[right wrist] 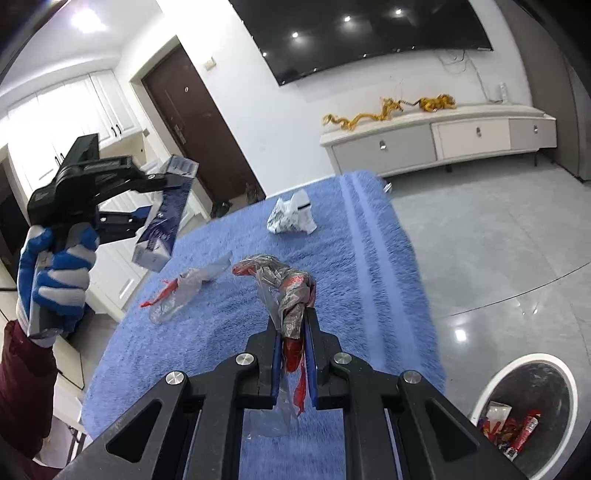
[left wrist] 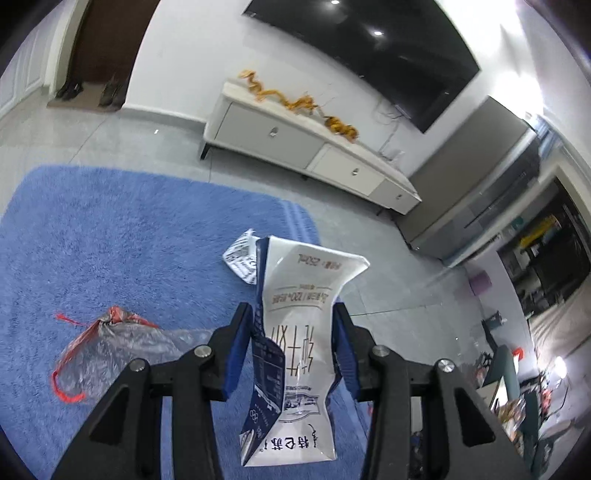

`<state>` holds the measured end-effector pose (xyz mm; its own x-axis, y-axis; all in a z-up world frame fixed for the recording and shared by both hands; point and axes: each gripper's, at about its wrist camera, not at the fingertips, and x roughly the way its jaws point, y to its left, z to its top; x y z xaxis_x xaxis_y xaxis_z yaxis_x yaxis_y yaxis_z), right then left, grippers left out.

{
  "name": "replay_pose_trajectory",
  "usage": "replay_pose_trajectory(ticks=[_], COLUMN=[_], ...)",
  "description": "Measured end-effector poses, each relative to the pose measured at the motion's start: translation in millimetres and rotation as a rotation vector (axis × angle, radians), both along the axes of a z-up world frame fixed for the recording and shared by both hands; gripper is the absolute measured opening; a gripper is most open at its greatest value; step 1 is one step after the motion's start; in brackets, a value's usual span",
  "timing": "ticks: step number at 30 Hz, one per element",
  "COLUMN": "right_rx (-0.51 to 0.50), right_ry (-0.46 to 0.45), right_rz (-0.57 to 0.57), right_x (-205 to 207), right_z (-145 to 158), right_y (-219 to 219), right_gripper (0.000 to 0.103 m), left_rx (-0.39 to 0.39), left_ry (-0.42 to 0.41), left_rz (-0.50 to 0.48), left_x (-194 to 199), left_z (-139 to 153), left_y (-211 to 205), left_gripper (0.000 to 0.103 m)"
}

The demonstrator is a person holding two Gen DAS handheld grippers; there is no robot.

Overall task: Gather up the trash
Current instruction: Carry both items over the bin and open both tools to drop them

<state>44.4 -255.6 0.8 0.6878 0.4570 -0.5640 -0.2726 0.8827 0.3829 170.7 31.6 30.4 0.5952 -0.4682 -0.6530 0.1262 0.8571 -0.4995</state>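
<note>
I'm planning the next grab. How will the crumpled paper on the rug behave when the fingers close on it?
The crumpled paper looks creased and puffed, so it will probably crush further rather than resist. It seems light for its size and may skid on the rug if nudged. Its ragged folds should give the fingers grip, so slipping seems unlikely.

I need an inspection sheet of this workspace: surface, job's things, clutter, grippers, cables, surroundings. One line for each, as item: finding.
Surface: blue rug on grey tiled floor.
Job's things: crushed milk carton in the left gripper; twisted plastic bag in the right gripper; bin at lower right, trash inside.
Clutter: crumpled wrapper and clear bag with red drawstring lie apart on the rug.
Grippers: both shut on their loads, raised above the rug.
Cables: thin wires under the television.
Surroundings: white cabinet bearing gold ornament; brown door.
</note>
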Motion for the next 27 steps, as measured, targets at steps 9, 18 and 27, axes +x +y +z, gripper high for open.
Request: replay_pose_trajectory(ticks=[9, 18, 27], right_rx=[0.011, 0.045, 0.010], right_ry=[-0.053, -0.069, -0.011], right_rz=[-0.073, -0.167, -0.367], right_x=[-40.4, -66.6, -92.1], right_z=[16.7, 10.0, -16.6], right_y=[-34.4, -82.9, -166.3], right_gripper=[0.011, 0.011, 0.011], left_rx=[0.049, 0.084, 0.120], left_ry=[-0.107, -0.111, -0.056], left_rz=[-0.013, -0.044, -0.262], left_x=[-51.5, -66.5, -54.5], left_z=[48.4, 61.8, 26.1], left_y=[-3.5, -36.7, -170.7], left_gripper=[0.041, 0.041, 0.041])
